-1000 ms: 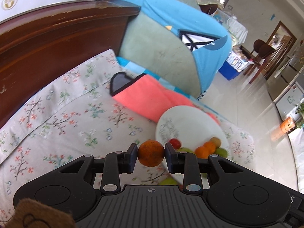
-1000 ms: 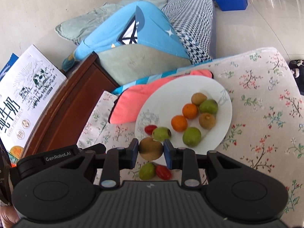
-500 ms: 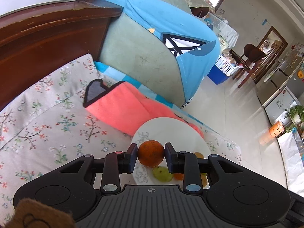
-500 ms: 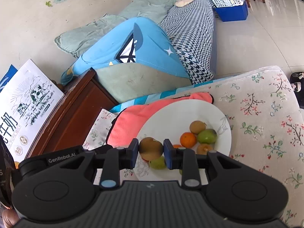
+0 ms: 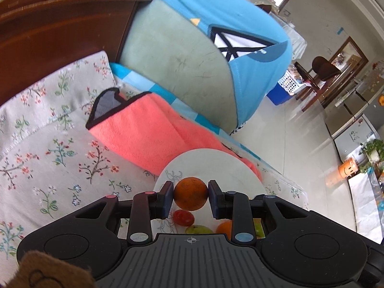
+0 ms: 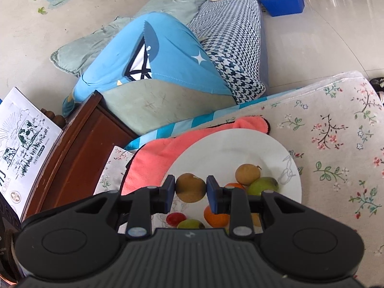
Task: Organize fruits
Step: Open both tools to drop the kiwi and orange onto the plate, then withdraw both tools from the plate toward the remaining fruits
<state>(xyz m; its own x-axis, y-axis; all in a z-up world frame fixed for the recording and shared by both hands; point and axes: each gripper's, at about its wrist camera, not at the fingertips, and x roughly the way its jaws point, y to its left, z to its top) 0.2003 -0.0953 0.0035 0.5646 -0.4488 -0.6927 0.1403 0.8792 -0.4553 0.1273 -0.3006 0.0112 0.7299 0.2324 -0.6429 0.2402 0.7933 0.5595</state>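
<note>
Both grippers have advanced over the round white ceramic plate (image 6: 240, 148) since a second ago. Left gripper (image 5: 190, 196) clamps a round orange mandarin (image 5: 190, 196); below it, a small red tomato (image 5: 183, 217). Right gripper (image 6: 190, 190) clamps a brown fuzzy kiwi (image 6: 190, 190); just right, a brown pear-like fruit (image 6: 247, 174). Ahead of both, a coral fleece towel (image 5: 148, 129) under the plate's far edge.

The plate (image 6: 240, 148) looks like smooth, glossy white ceramic, lying partly on a fuzzy coral fleece cloth (image 5: 146, 132) and a matt floral cotton cover (image 5: 48, 156). Beside the cover stands dark polished wood furniture (image 5: 60, 28) with scuffed edges. The orange (image 5: 190, 196) has dimpled matt skin between matt black plastic fingers (image 5: 168, 198).
</note>
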